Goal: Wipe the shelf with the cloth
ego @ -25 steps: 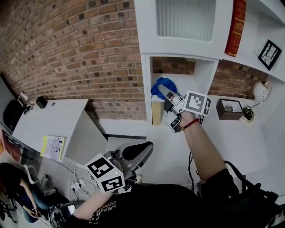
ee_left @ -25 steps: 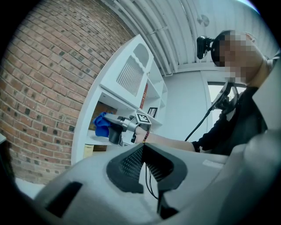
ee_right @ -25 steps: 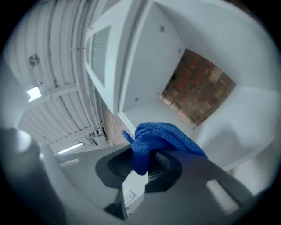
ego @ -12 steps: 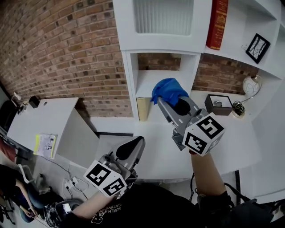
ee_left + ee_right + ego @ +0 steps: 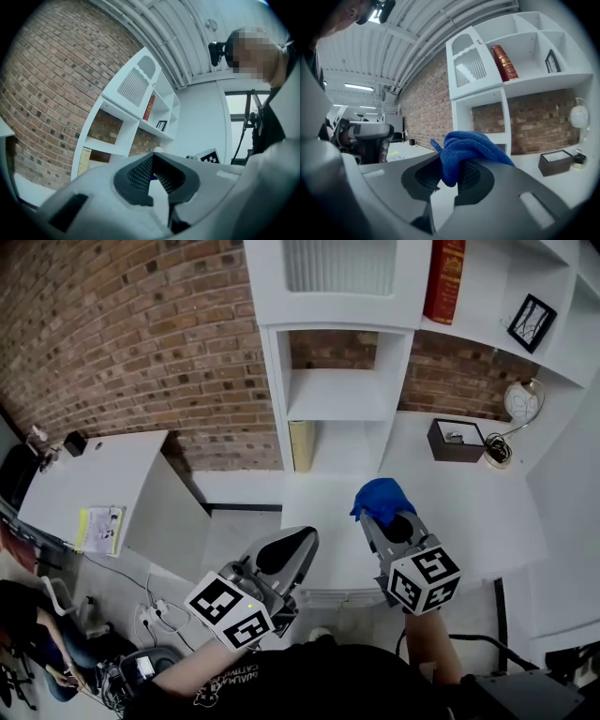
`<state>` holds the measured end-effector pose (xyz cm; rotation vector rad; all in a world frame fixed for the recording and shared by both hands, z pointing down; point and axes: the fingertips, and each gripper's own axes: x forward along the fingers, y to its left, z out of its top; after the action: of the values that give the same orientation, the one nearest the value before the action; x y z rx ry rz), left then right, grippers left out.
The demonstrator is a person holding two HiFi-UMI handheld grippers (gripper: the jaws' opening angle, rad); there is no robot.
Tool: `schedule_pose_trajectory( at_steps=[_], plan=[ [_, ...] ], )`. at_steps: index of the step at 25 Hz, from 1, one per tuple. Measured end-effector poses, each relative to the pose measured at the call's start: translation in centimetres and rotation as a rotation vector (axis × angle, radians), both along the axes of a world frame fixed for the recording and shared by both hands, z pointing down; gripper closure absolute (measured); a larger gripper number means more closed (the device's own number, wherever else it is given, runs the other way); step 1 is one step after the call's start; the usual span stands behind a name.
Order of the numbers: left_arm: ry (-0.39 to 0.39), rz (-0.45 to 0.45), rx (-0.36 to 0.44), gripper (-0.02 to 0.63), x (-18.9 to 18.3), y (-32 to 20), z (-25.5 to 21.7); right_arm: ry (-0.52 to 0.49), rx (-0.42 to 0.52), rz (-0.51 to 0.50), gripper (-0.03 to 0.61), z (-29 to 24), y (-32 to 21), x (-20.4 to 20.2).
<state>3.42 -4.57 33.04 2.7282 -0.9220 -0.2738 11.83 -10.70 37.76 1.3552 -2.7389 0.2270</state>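
Brick wall, white shelf | right claw clamps bunched blue cloth | left claw closed, empty

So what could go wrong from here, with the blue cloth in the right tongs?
1. The right tongs pinch only a bunched fold of the blue cloth. Pressed hard on the shelf, it may slip out.
2. A wide sweep along the white counter could knock the dark box, which stands loose there.
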Motion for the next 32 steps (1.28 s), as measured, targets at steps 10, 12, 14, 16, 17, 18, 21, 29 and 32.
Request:
schedule_pose_trajectory(
  at_steps=[10,12,14,16,17,18,21,29,32],
  plan=[
    [0.005,-0.002,0.012,0.615,-3.7,10.8,-1.4,0.180,0.028,0.085,0.523,-0.2,9.9,0.3],
    [0.006,-0.009,0.016,0.615,-4.2,13.0,-1.2,0.151,0.063,0.072,0.525,-1.7,11.9,-0.7],
    [0.027,-0.023,0.004,0.615,-4.7,14.9,-0.8,0.084,0.065,0.036,0.525,-2.7,14.2,-2.0],
    [0.054,-0.034,-0.009,0.615,-4.8,16.4,-0.5,0.031,0.051,-0.022,0.523,-3.2,16.7,-3.3],
    [0.065,-0.036,-0.008,0.615,-4.8,17.1,-0.5,0.031,0.050,-0.041,0.523,-3.2,17.8,-3.7],
    [0.073,-0.037,-0.004,0.615,-4.7,17.8,-0.6,0.049,0.054,-0.047,0.523,-3.1,18.7,-3.8],
    [0.080,-0.034,0.019,0.615,-3.9,19.8,-1.1,0.124,0.075,-0.012,0.525,-2.9,20.5,-2.6],
    [0.091,-0.050,0.074,0.615,-0.3,23.8,-3.1,0.109,0.120,0.002,0.525,-5.0,24.6,1.3],
    [0.102,-0.056,0.069,0.615,2.9,25.6,-2.9,0.117,0.111,-0.003,0.525,-4.4,26.7,4.0]
  ],
)
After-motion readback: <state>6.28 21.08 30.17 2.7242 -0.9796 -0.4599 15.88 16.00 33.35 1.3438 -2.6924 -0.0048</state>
